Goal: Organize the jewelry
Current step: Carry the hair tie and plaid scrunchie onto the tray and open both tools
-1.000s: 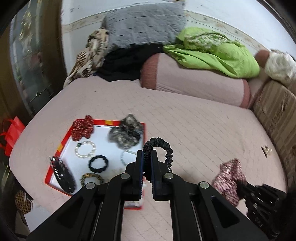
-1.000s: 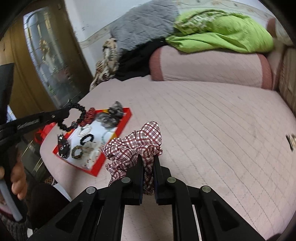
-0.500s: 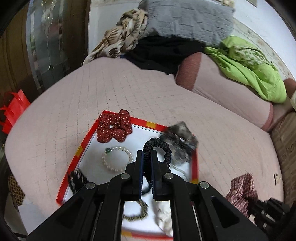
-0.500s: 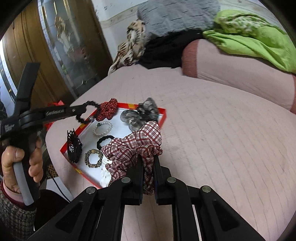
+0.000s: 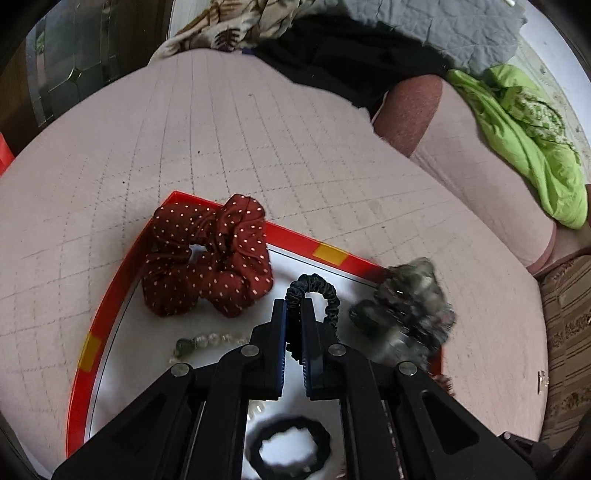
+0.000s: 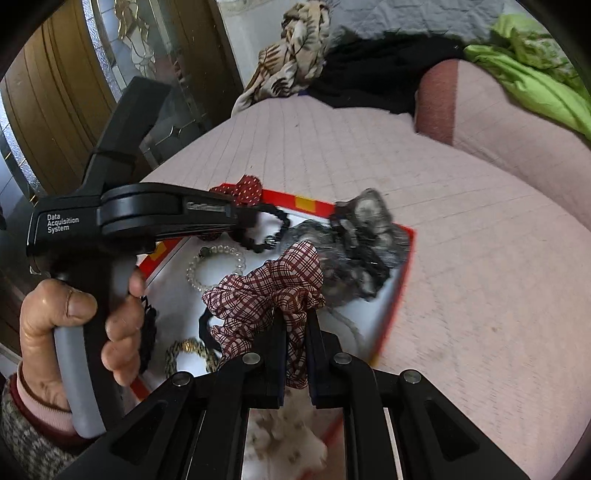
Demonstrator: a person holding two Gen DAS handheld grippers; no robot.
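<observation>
My left gripper (image 5: 294, 308) is shut on a thin black hair tie (image 5: 320, 291) and holds it above the red-rimmed white tray (image 5: 291, 238). The right wrist view shows that same gripper (image 6: 242, 218) with the tie (image 6: 275, 227) over the tray's far left. My right gripper (image 6: 295, 317) is shut on a red plaid scrunchie (image 6: 266, 291) above the tray's middle. In the tray lie a dark red dotted scrunchie (image 5: 207, 262), a grey scrunchie (image 5: 410, 310), a pearl bracelet (image 6: 216, 267), a black band (image 5: 290, 448) and a gold-and-black bracelet (image 6: 190, 352).
The tray (image 6: 400, 280) sits on a pink quilted bed (image 5: 258, 147). A pink bolster (image 5: 461, 147), a green blanket (image 5: 524, 140), black clothes (image 5: 343, 62) and a grey pillow (image 5: 443, 22) lie at the far side. A wooden and glass door (image 6: 74, 92) stands at left.
Both grippers have moved left toward the tray and lower over it, each still holding its hair piece. The tray now fills the lower part of both views.
</observation>
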